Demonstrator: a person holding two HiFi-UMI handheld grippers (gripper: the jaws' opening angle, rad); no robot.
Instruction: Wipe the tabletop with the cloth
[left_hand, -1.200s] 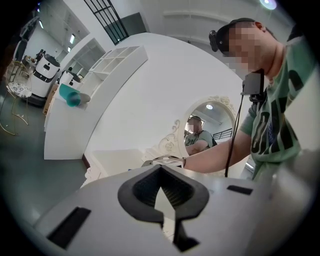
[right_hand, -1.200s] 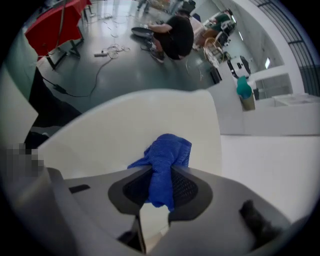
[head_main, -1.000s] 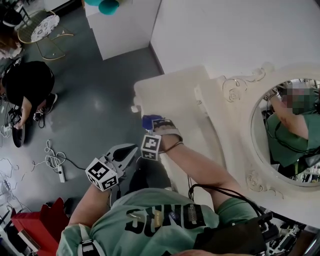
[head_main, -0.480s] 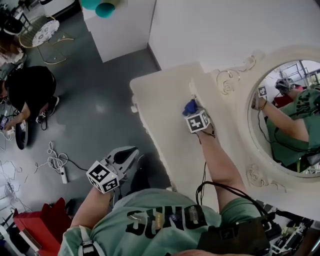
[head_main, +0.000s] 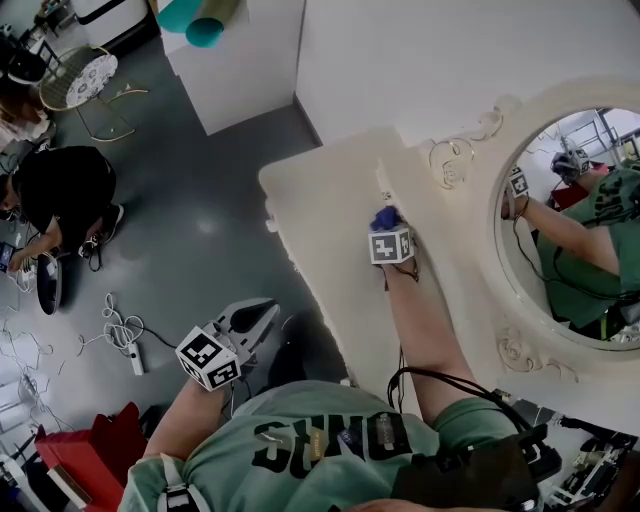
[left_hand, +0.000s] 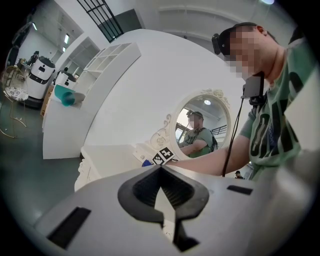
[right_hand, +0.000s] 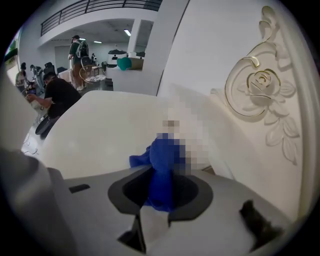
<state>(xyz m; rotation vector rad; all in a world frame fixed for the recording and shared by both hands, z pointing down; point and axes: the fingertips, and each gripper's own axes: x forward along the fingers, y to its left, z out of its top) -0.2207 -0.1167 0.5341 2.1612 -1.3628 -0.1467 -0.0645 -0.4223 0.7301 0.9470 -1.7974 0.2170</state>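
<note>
A blue cloth is pinched in my right gripper, which is shut on it at the back of the cream tabletop, close to the carved mirror frame. The cloth bunches out ahead of the jaws and touches the top. My left gripper hangs off the table's near-left side over the grey floor, jaws together with nothing between them. From the left gripper view the right gripper's marker cube shows on the tabletop.
An oval mirror in an ornate frame with a rose relief rises behind the top. A white cabinet stands beyond the table's far end. A person in black crouches on the floor at left among cables.
My right gripper has swept the cloth from the table's near-left edge across toward the mirror frame, then eased slightly nearer. The left gripper has stayed put.
</note>
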